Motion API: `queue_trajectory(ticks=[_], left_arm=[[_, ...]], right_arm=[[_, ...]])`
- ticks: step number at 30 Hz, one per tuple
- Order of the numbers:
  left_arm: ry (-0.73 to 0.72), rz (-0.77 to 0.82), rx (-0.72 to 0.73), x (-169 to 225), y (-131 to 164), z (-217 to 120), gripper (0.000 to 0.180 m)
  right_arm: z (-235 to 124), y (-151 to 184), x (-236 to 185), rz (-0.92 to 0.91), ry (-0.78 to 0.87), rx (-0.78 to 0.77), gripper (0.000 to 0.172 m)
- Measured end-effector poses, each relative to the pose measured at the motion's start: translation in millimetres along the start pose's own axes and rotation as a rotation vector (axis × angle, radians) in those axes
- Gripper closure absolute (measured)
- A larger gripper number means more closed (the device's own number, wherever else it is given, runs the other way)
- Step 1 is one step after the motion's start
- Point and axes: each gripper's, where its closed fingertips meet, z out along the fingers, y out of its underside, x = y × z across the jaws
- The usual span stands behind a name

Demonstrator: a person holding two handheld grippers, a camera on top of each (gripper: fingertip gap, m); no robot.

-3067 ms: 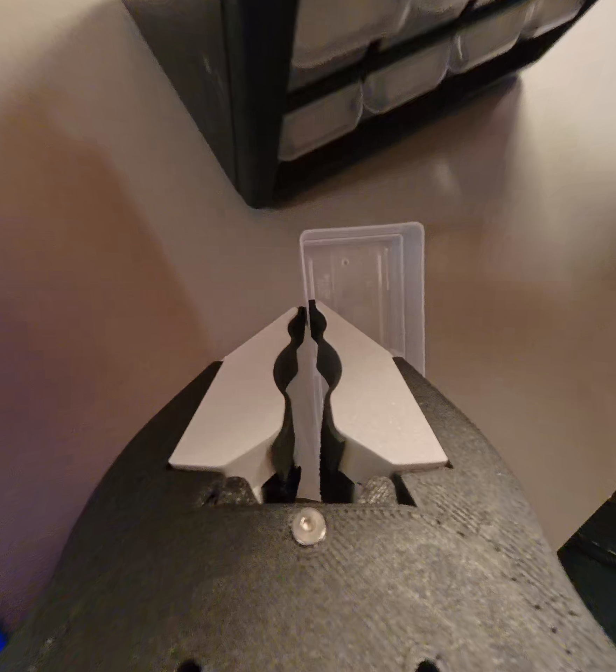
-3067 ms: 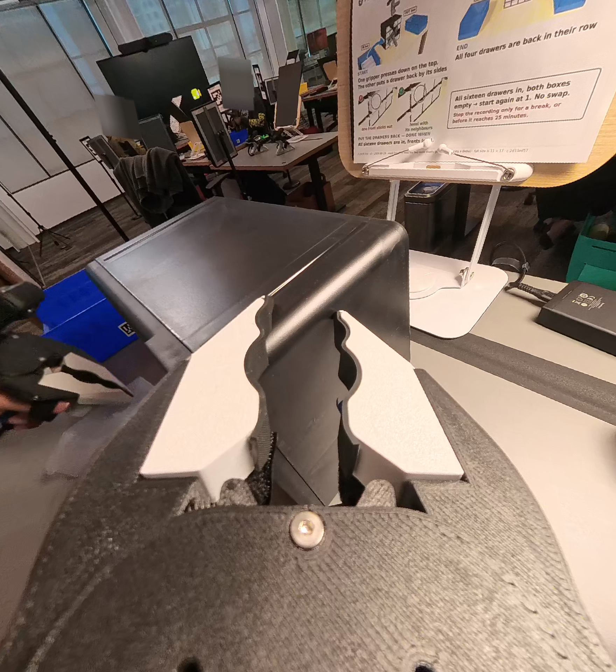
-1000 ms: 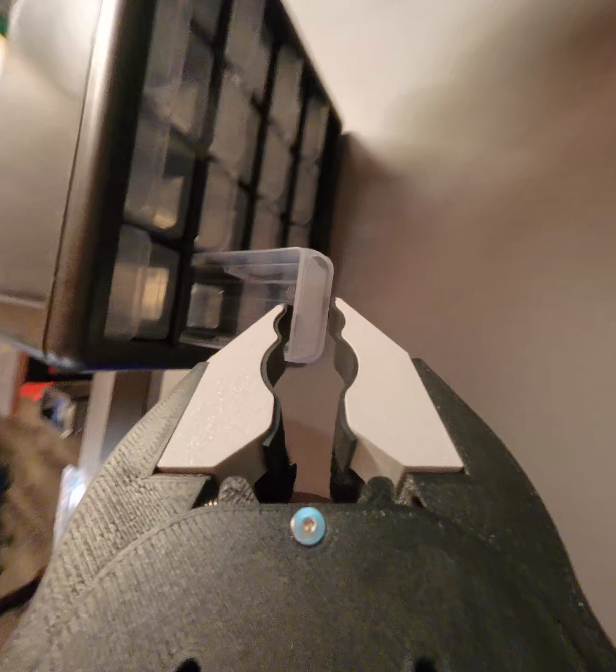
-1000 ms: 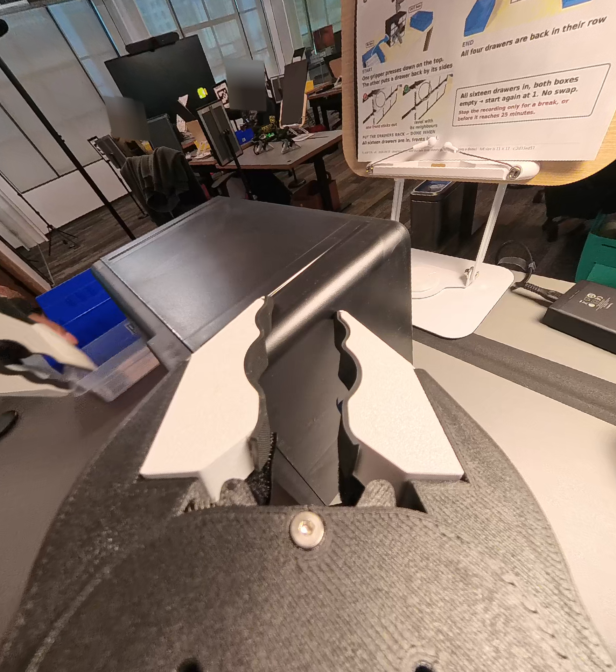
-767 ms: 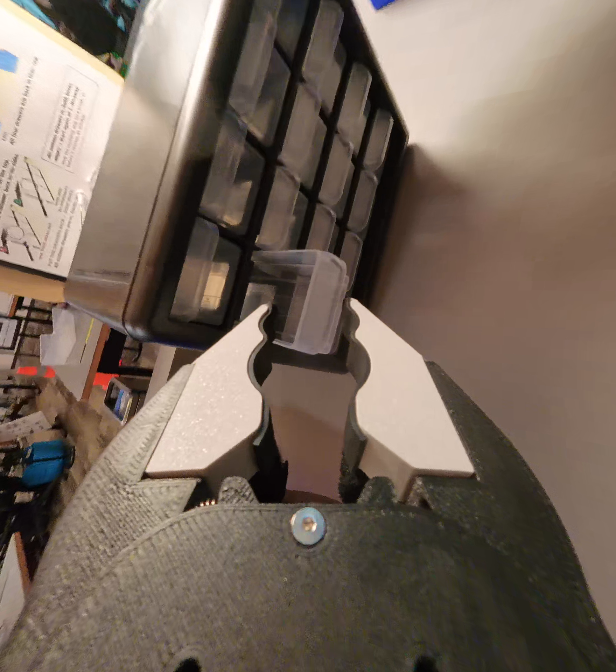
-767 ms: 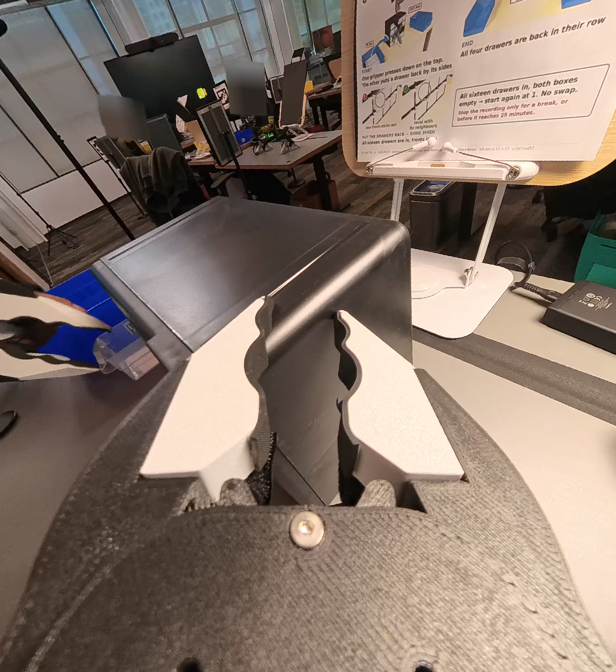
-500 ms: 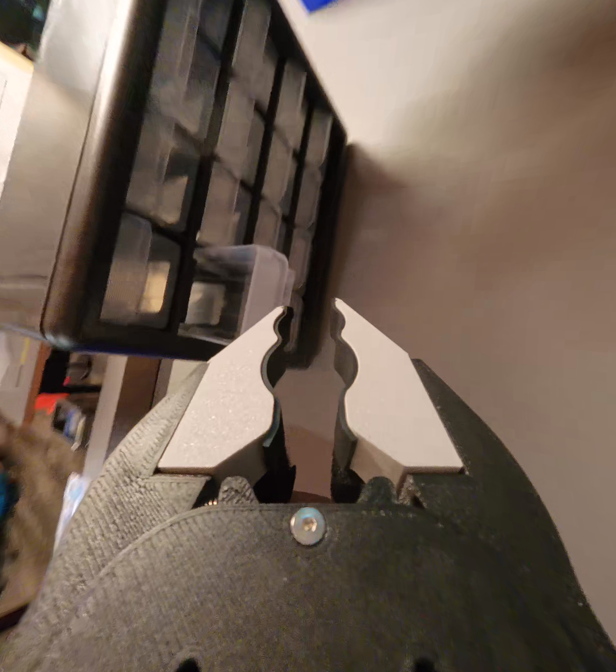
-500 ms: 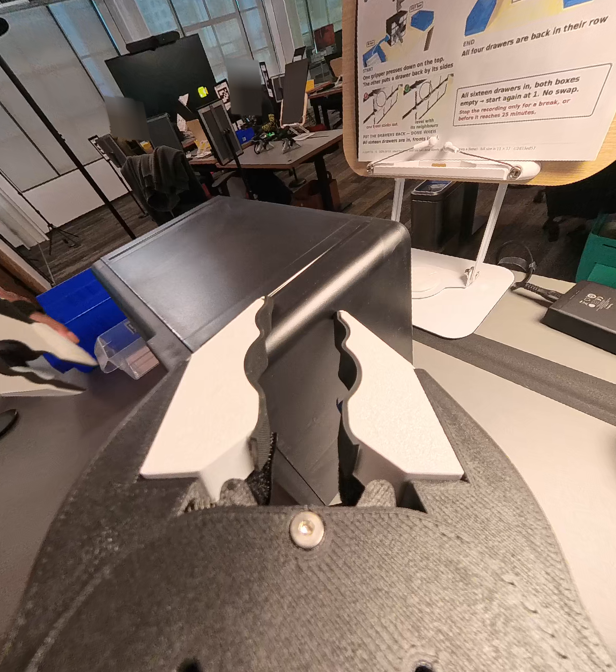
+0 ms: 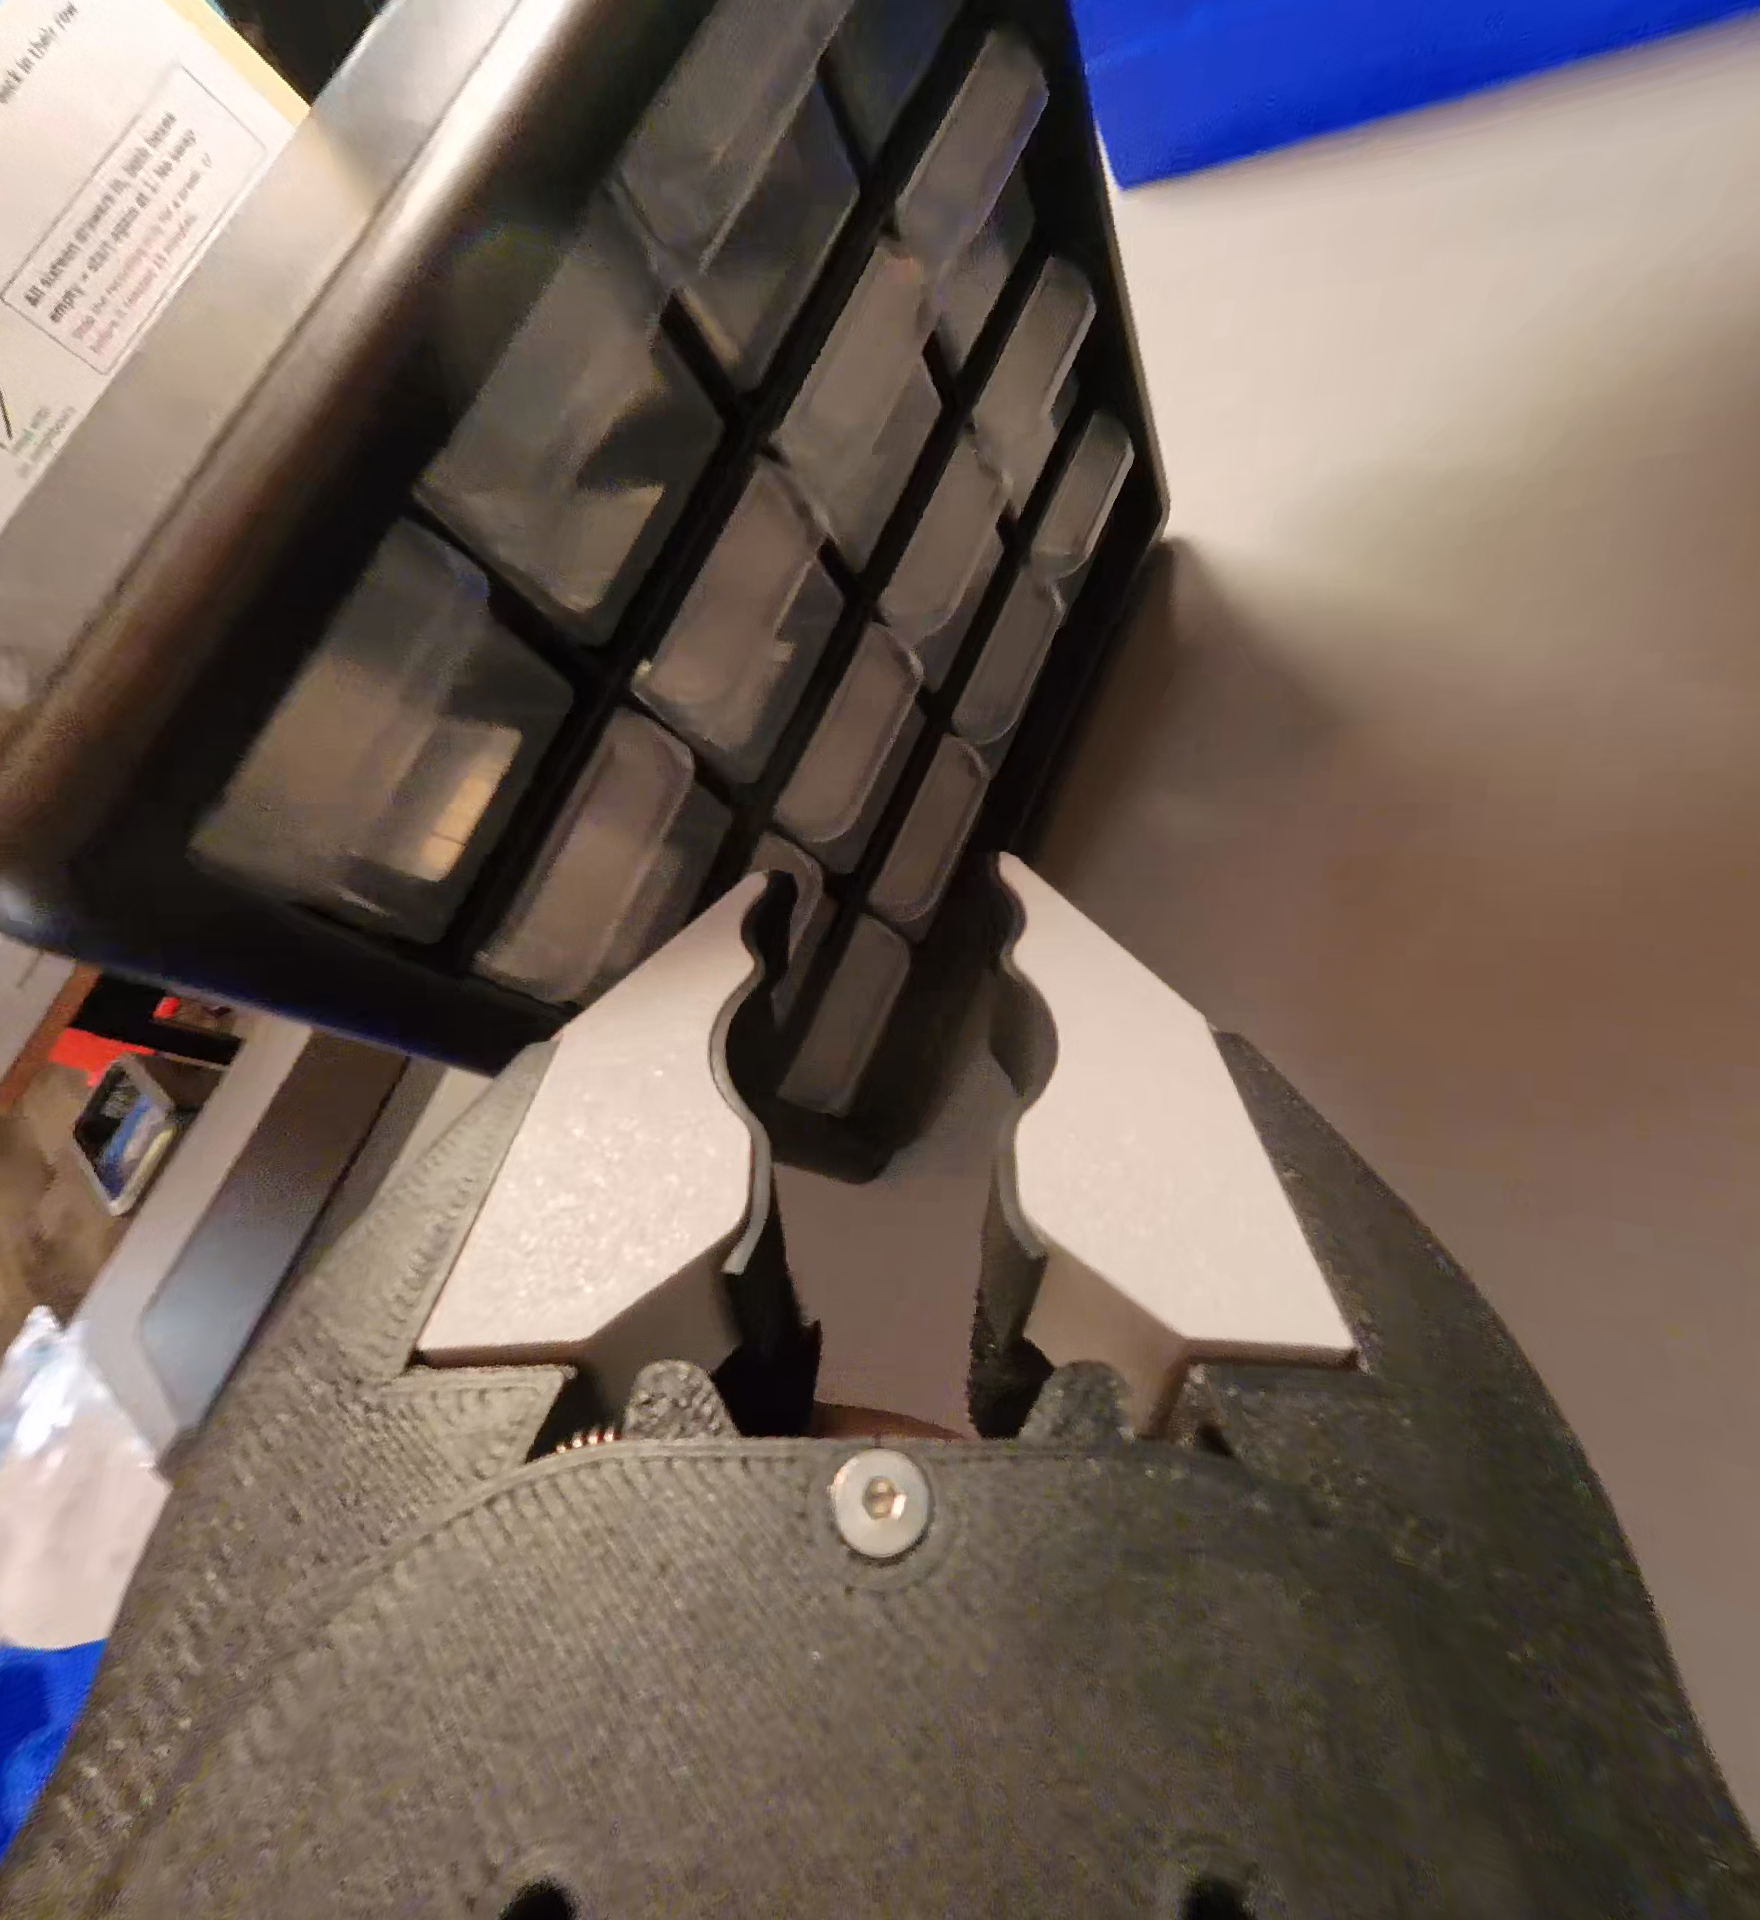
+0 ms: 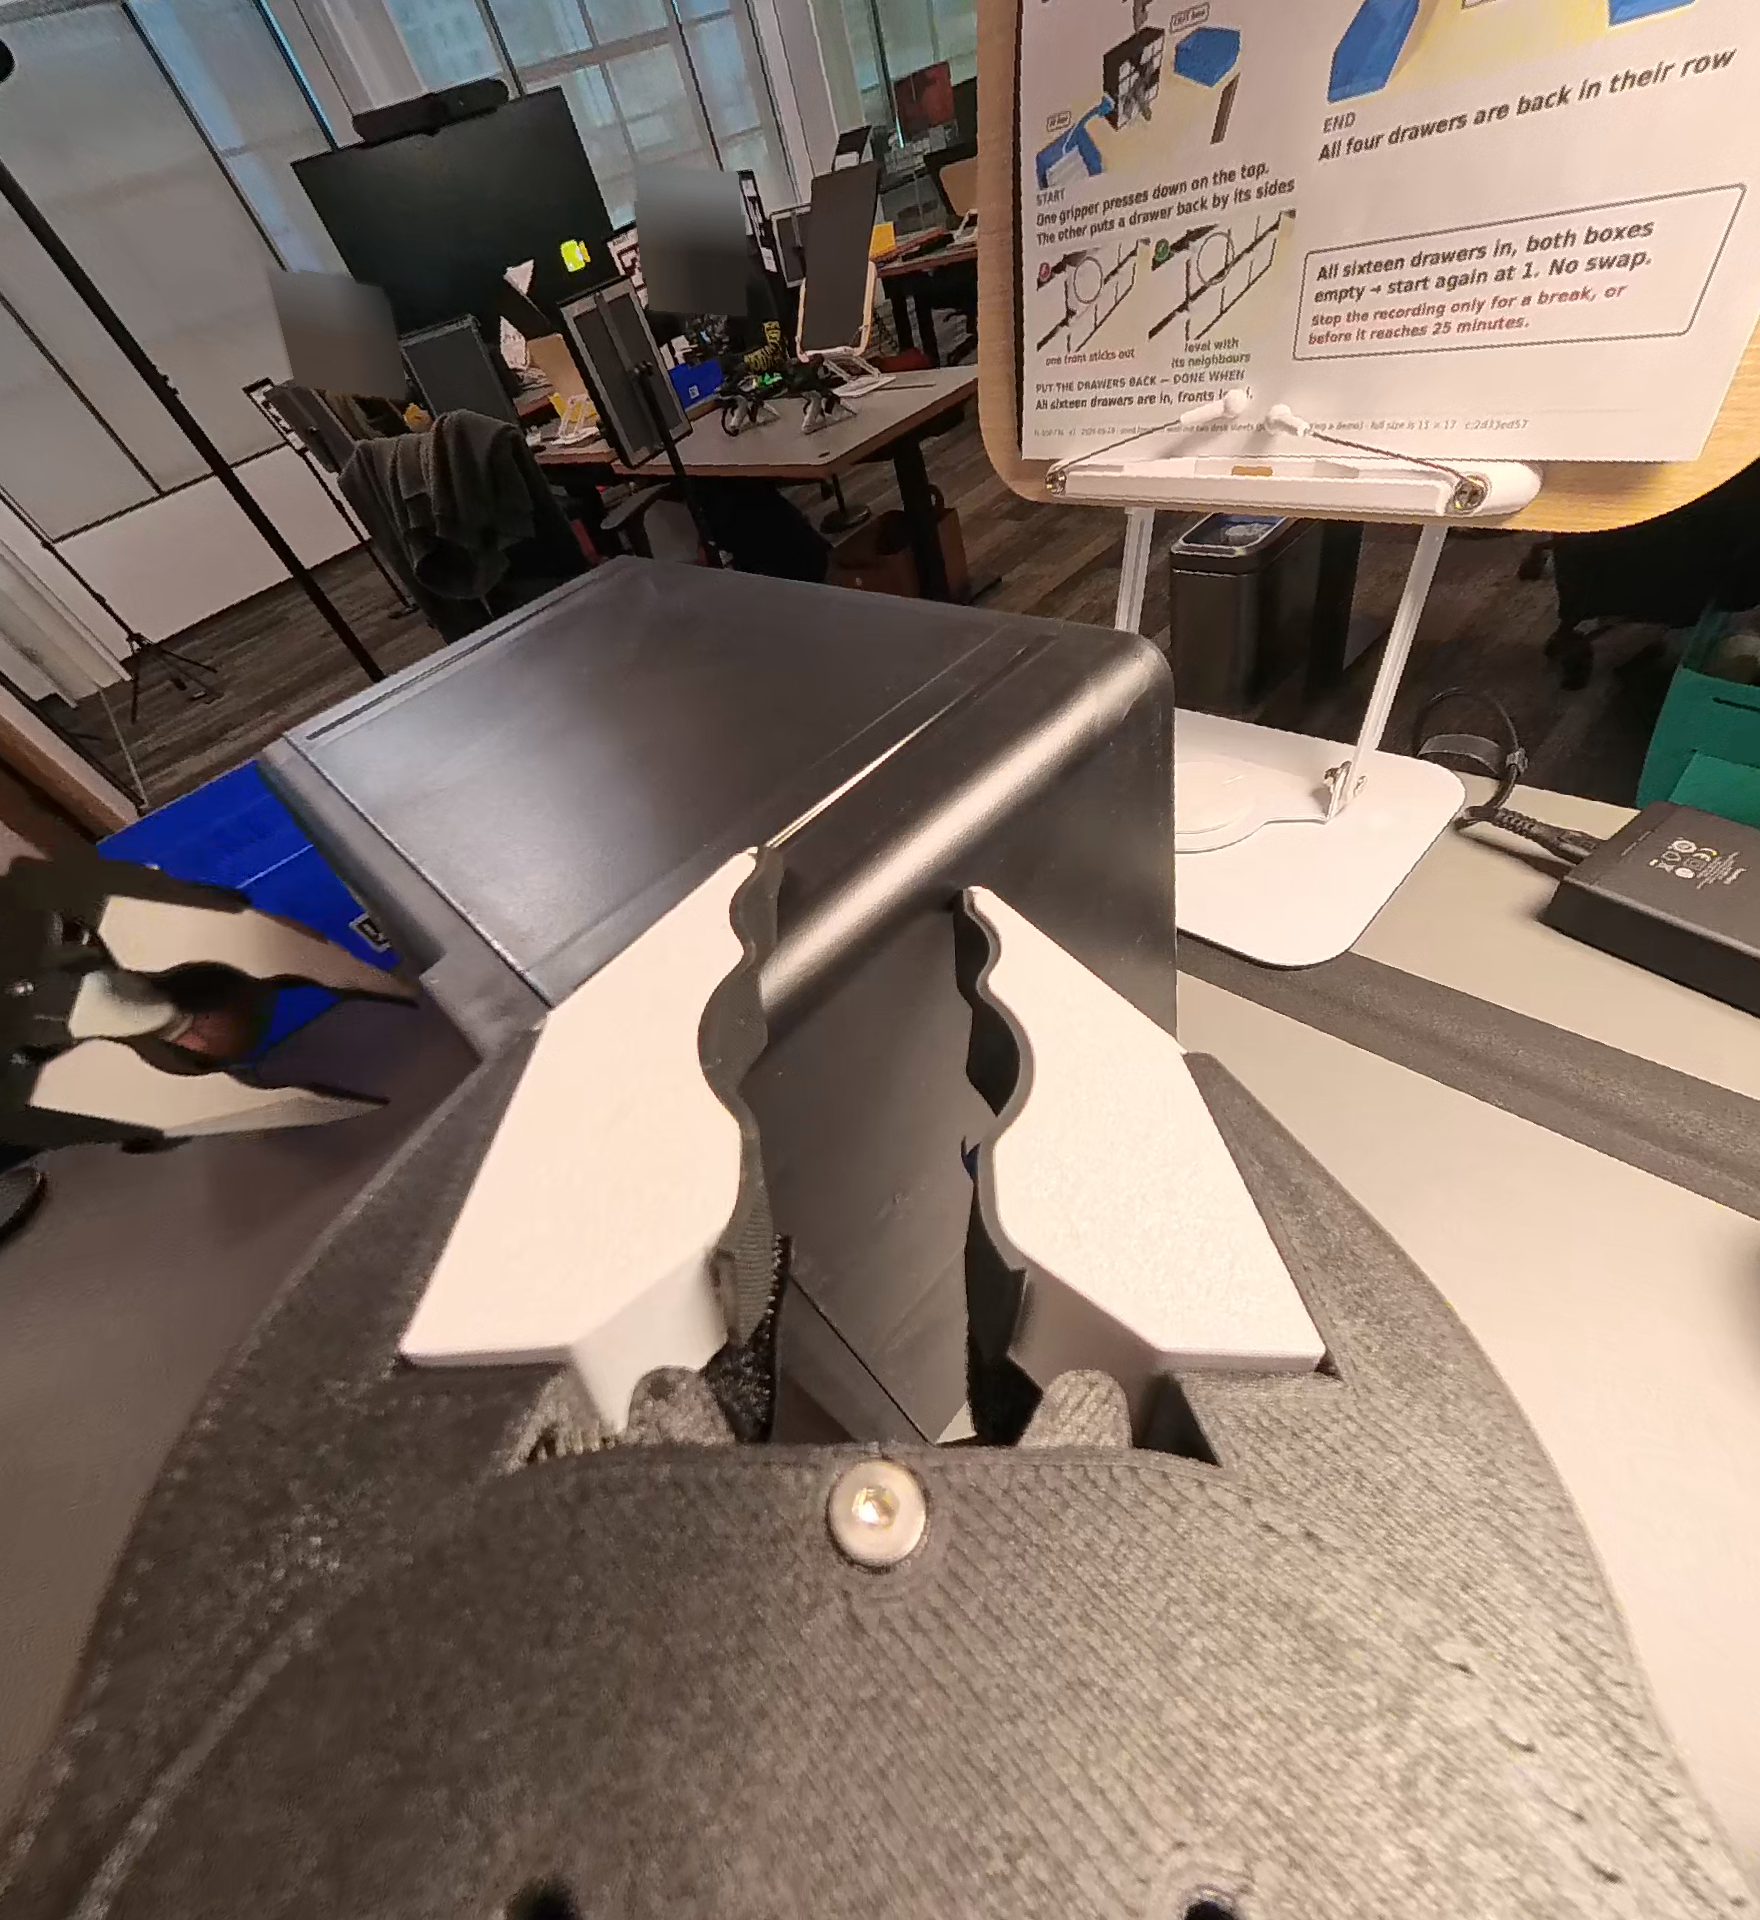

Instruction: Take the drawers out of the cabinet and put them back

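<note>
1. Office backdrop in the right wrist view: desks, monitors, windows, blurred patches. Grey table [image 10: 1582,1351] underneath; an instruction sheet on a stand [image 10: 1375,260] at upper right, a black box [image 10: 1707,925] at right edge, a blue bin [image 10: 232,842] at left.
2. Black cabinet [image 10: 751,748] sits mid-frame in the right wrist view, seen from its top and side. In the left wrist view its front fills the upper left, tilted.
3. Drawers [image 9: 782,582]: clear plastic, all visible slots look filled, fronts roughly level. Blur makes it hard to say whether any sticks out slightly.
4. Left gripper [image 9: 886,883]: jaws moderately apart, nothing clamped. Its tips sit just in front of the cabinet's lower corner drawers, and only cabinet front shows in the gap. From the right wrist view it is at left edge [image 10: 377,1049], jaws apart, bare, near the cabinet front.
5. Right gripper [image 10: 860,883]: jaws moderately apart and straddling the cabinet's top side edge. Looks like it is bracing the cabinet; whether the pads press on it, cannot tell.
6. Step, my read: putting drawers back, with one just seated and let go.
7. Next move likely calls for checking that the corner drawer is flush, nudging it in with the fingertips if proud. Otherwise, pulling a drawer out while the right gripper steadies the cabinet.
</note>
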Motion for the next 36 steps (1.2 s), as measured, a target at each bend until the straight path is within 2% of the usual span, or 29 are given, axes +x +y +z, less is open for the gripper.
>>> queue_trajectory(ticks=[10, 18, 25, 28, 31, 36], left_arm=[[-0.083, -0.289, 0.181, 46, 44, -7, 0.145], [-0.259, -0.321, 0.257, 43, 44, -40, 0.141], [-0.346, -0.451, 0.391, 34, 44, -78, 0.142], [-0.36, -0.516, 0.447, 34, 47, -96, 0.142], [-0.36, -0.569, 0.475, 37, 50, -110, 0.142], [-0.401, -0.547, 0.48, 46, 54, -129, 0.141]], right_arm=[[0, -1, 0, -0.013, 0.016, 0.0, 0.135], [-6, -7, 2, -0.054, 0.059, 0.019, 0.136], [-50, -34, -9, -0.102, 0.13, 0.153, 0.133], [-77, -7, -21, -0.122, 0.179, 0.203, 0.13], [-99, 38, -30, -0.097, 0.205, 0.269, 0.131], [-143, 102, -43, -0.074, 0.272, 0.327, 0.13]])
